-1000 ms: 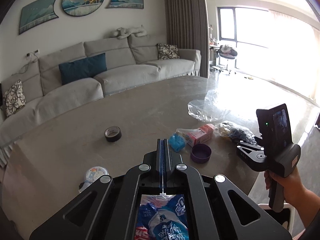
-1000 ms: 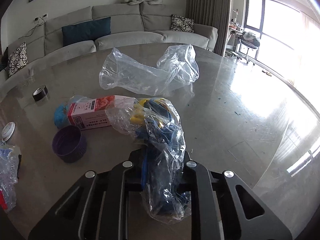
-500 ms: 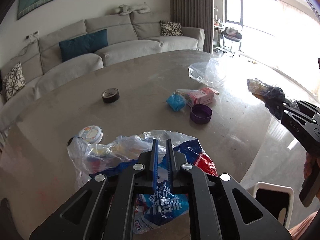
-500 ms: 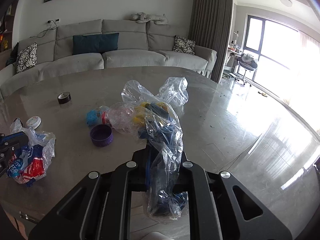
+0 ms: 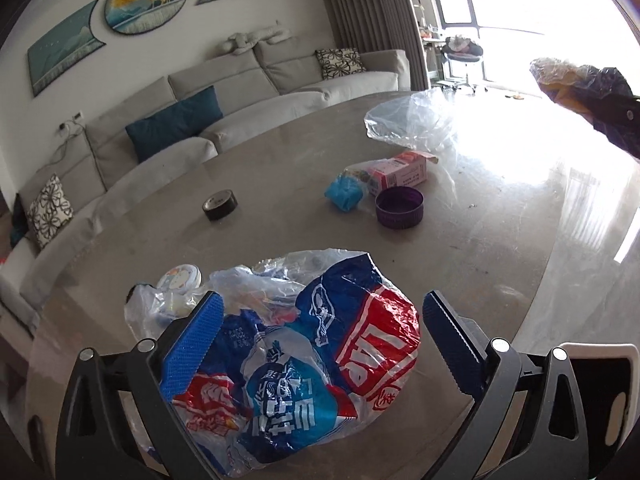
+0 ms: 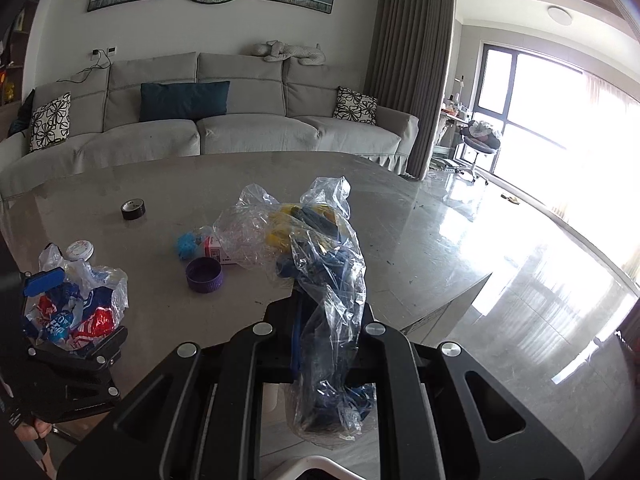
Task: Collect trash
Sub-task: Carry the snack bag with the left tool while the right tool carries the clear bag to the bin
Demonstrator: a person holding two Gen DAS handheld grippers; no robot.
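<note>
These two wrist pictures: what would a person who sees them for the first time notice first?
Probably the crumpled red and blue snack bag, large in the left wrist view, lying at the table's near edge between the wide-open fingers of the left gripper. Next, the clear plastic bag of blue and yellow scraps clamped in the right gripper. Behind them, a purple cap and a pink carton lie mid-table.

A crumpled red-white-blue printed snack bag bundle point(image 5: 304, 360) lies at the table's near edge, while a clear plastic bag point(image 6: 324, 280) of blue and yellow scraps hangs pinched, raised above the table
</note>
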